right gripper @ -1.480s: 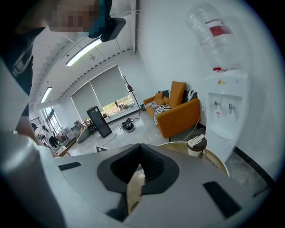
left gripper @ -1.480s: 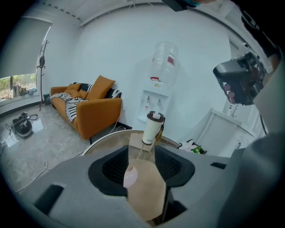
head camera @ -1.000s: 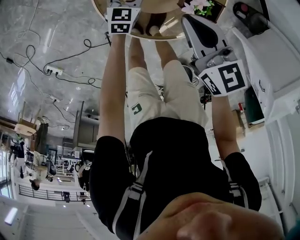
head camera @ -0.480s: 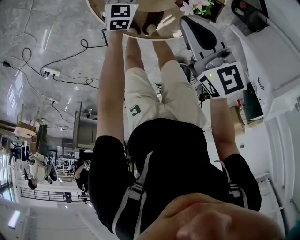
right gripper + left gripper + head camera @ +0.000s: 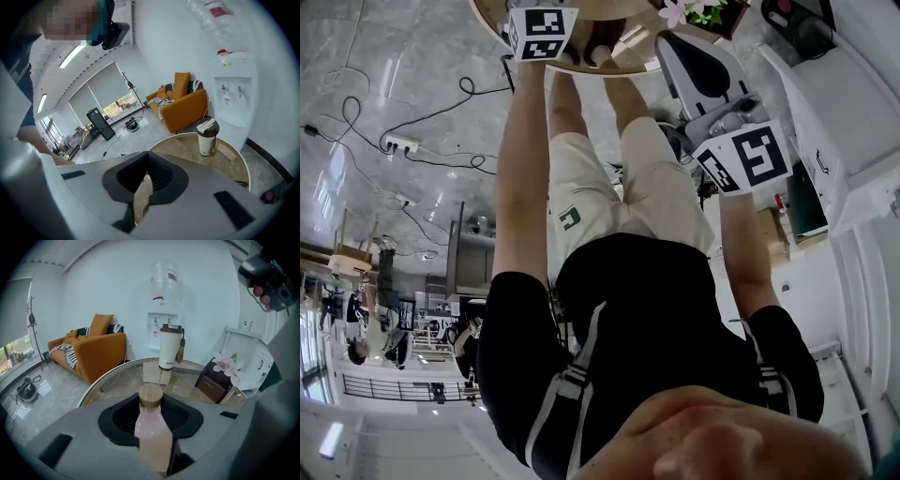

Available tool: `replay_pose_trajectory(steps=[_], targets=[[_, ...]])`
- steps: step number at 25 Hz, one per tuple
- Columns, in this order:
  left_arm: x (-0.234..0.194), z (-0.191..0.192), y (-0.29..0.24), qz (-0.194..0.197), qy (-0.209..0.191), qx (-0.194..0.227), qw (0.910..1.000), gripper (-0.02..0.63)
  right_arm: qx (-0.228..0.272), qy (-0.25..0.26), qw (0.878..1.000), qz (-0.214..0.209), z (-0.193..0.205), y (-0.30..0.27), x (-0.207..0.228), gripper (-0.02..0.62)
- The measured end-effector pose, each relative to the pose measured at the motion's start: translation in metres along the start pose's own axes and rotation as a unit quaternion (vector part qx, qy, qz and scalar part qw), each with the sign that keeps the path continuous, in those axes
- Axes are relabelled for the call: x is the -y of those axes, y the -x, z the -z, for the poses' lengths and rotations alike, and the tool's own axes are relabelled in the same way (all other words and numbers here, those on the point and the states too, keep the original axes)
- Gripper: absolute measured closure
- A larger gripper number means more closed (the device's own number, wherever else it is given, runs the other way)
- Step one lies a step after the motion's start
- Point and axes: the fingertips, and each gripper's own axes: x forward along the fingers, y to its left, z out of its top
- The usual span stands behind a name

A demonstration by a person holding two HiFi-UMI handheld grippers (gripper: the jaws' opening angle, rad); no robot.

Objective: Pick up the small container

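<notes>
While the left gripper (image 5: 153,442), low in the centre of its own view, pinches the small container (image 5: 151,414) by its lower body, the grasp looks made. Whether it has cleared the round table (image 5: 112,380) beyond, I cannot tell. It is a pale pink bottle with a wooden cap. Rightward, the right gripper (image 5: 142,199) is pressed together, empty.

Smooth pale-pink small container (image 5: 151,420), matt wood-look cap (image 5: 151,394); glossy, reflective round table (image 5: 115,379).
</notes>
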Motion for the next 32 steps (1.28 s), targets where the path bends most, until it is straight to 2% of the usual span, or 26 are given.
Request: replay_pose_trajectory(steps=[6,11,20,29,32], targets=[[0.011,-0.005,0.022,0.008,-0.001,0.008,0.9999,0.465,0.003,-0.002,1.0,0.004,-0.001,0.009,-0.003,0.594],[0.02,-0.041,0.059,0.018,-0.004,0.034,0.9992,0.465,0.018,0.005,1.0,0.009,-0.024,0.025,-0.014,0.594],[0.041,-0.132,0.144,0.015,-0.014,0.083,0.9963,0.465,0.062,0.028,0.998,0.013,-0.082,0.077,-0.035,0.595],[0.059,-0.242,0.236,0.011,0.007,0.145,0.9894,0.465,0.112,0.042,0.992,0.027,-0.133,0.135,-0.057,0.594],[0.061,-0.272,0.259,0.007,0.005,0.151,0.9885,0.465,0.131,0.054,0.989,0.029,-0.154,0.15,-0.061,0.595]])
